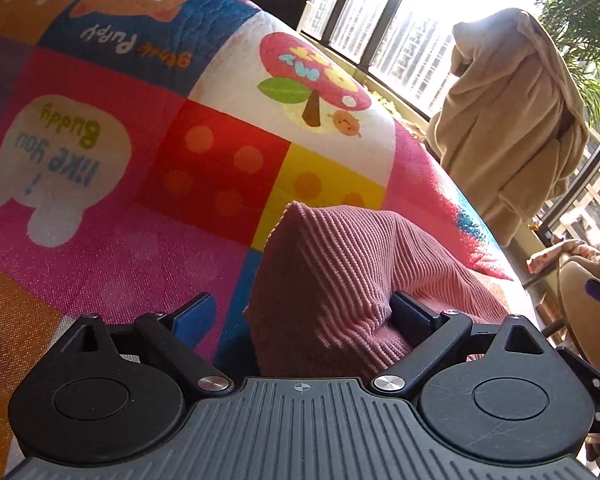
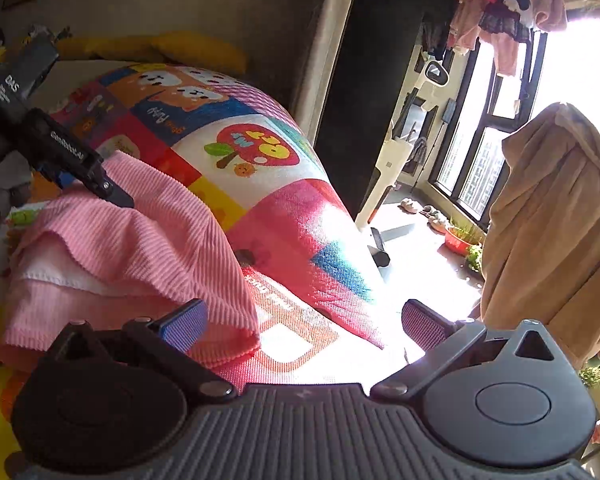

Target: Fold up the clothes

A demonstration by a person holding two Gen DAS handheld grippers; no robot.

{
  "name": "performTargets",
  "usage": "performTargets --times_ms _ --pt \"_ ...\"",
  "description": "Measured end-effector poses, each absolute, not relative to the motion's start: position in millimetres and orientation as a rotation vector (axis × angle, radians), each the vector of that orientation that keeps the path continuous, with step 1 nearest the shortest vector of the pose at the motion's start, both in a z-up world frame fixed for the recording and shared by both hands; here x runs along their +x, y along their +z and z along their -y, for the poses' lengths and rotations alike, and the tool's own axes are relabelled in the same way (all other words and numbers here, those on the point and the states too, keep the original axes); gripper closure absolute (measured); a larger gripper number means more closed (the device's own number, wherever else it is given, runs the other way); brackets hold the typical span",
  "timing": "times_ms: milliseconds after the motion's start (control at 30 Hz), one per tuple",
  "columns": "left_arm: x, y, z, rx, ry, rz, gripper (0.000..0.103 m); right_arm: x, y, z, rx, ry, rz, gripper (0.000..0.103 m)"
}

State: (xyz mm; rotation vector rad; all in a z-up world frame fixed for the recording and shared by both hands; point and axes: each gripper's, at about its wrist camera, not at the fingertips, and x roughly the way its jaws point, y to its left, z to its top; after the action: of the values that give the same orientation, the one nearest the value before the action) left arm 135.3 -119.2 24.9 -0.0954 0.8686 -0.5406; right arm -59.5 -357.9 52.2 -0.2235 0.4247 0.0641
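Note:
A pink ribbed garment (image 1: pixel 340 280) lies bunched on the colourful cartoon bedcover (image 1: pixel 100 220), one corner peaking upward. My left gripper (image 1: pixel 302 314) is open, and the cloth bulges between its spread fingers and touches the right finger (image 1: pixel 414 314). In the right wrist view the same pink garment (image 2: pixel 132 248) lies at the left in loose layers, a white lining showing at its edge. My right gripper (image 2: pixel 304 324) is open just past the garment's near hem. Its left pad (image 2: pixel 184 324) overlaps the hem, and its right pad hangs over the bed's edge. The left tool's black body (image 2: pixel 60 144) reaches onto the garment from the upper left.
A beige robe (image 2: pixel 552 220) is draped over a stand right of the bed, in front of bright windows (image 1: pixel 380 20). A white stick vacuum (image 2: pixel 392 160), slippers and plant pots (image 2: pixel 460 240) sit on the floor beyond the bed edge. Yellow pillows (image 2: pixel 160 50) lie at the head.

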Motion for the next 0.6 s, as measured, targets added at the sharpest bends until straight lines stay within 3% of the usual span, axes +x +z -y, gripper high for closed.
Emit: performTargets --times_ms 133,267,400,600 --pt "139 20 132 -0.047 -0.531 -0.857 0.005 -49 78 342 -0.092 0.221 -0.398 0.000" --pt "134 27 137 0.001 -0.526 -0.831 0.005 -10 60 299 -0.200 0.270 -0.480 0.000" --pt "132 26 116 -0.136 -0.567 -0.862 0.005 16 21 286 -0.232 0.257 -0.639 0.000" --pt "128 23 85 -0.343 -0.625 -0.905 0.006 8 6 323 -0.016 0.289 -0.722 0.000"
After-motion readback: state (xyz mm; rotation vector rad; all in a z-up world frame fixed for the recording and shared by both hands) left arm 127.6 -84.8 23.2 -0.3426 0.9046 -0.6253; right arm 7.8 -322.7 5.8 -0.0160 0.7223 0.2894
